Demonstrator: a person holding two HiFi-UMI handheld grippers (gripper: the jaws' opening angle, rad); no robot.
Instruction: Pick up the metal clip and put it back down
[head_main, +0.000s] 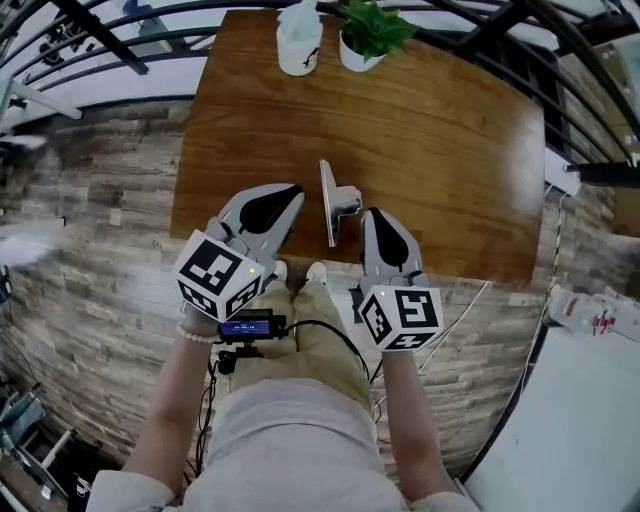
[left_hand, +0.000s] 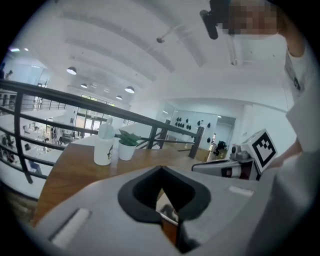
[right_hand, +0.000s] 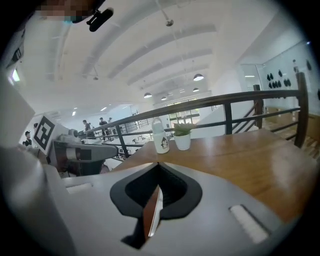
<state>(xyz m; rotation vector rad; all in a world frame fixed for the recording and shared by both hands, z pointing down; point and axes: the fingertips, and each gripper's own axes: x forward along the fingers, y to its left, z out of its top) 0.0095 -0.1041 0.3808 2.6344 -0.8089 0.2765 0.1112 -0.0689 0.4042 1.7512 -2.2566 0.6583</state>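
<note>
The metal clip (head_main: 333, 203) is silver and stands on edge on the wooden table (head_main: 450, 150), near its front edge. My left gripper (head_main: 290, 194) is just left of the clip, with its jaws pressed together and nothing between them. Just right of the clip is my right gripper (head_main: 373, 215), also shut and empty. In the left gripper view the left gripper (left_hand: 160, 169) has its grey jaws meeting at the tip, and a sliver of the clip (left_hand: 167, 209) shows through the gap. The right gripper (right_hand: 158, 164) looks the same in the right gripper view.
A white bottle (head_main: 299, 45) and a small potted plant (head_main: 365, 35) stand at the table's far edge. A black railing (head_main: 560, 60) runs behind the table. Below the front edge are wood-look flooring (head_main: 90, 260), the person's legs and a black cable (head_main: 330, 330).
</note>
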